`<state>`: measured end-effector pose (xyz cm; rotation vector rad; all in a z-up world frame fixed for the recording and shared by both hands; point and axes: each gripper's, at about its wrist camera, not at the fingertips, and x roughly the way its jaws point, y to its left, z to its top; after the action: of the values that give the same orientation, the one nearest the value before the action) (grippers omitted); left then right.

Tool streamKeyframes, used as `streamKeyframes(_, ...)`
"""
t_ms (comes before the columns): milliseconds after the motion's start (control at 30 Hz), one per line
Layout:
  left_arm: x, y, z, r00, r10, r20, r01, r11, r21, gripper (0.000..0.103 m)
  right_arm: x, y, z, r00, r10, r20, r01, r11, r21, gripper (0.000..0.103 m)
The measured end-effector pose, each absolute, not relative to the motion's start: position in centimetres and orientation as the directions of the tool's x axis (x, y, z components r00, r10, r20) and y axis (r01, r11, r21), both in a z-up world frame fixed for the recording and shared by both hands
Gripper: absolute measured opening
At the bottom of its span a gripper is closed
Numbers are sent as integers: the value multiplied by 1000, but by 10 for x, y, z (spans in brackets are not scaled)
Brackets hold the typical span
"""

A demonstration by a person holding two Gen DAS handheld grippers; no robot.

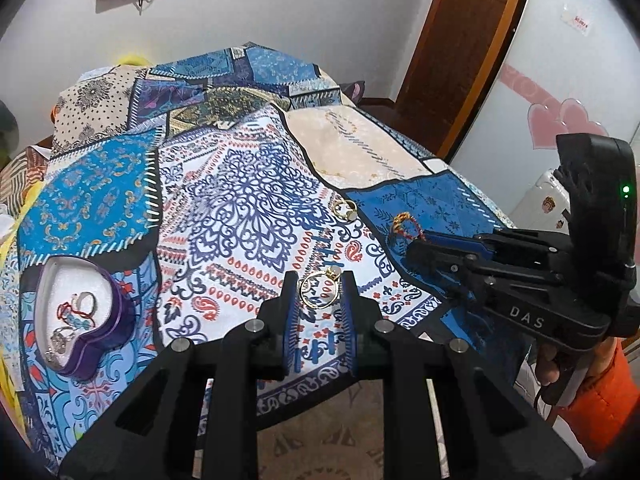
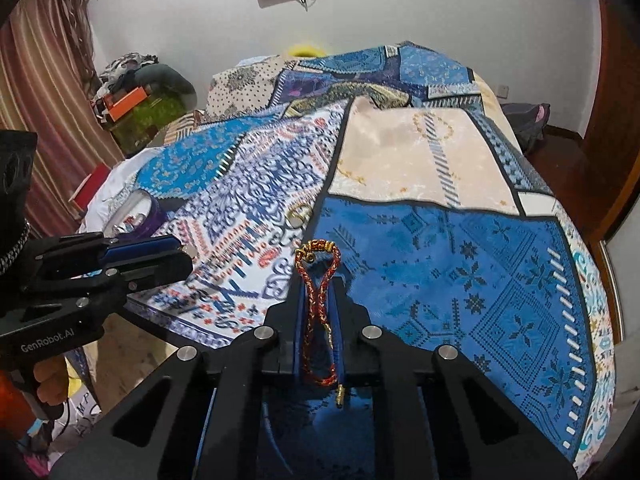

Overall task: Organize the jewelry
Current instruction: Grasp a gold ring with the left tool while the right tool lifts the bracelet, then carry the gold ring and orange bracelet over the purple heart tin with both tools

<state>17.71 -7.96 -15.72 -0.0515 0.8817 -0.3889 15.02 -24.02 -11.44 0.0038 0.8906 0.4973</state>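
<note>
My left gripper (image 1: 319, 280) is shut on a thin gold hoop ring (image 1: 318, 291), held between its blue pads just above the patterned cloth. My right gripper (image 2: 319, 276) is shut on a red-and-gold braided bracelet (image 2: 316, 320), whose loop sticks out past the fingertips; it also shows in the left wrist view (image 1: 408, 226). A purple heart-shaped box (image 1: 80, 316) with a white lining sits open at the left and holds several rings and a red bracelet. Another gold ring (image 1: 345, 211) lies on the cloth beyond both grippers and shows in the right wrist view (image 2: 298, 214).
A blue patchwork cloth (image 1: 248, 200) covers the bed-like surface, whose front edge drops to a patterned floor (image 1: 320, 440). A wooden door frame (image 1: 452, 60) stands at the right. Clutter and a striped curtain (image 2: 44, 92) stand at the far left.
</note>
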Motion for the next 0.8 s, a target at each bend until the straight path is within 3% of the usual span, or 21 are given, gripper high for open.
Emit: streamKeyframes(800,142,12,-104,722,-270,-637,185,963,-198,19,133,-145,-38,584,537,-609,-569,806,165,11)
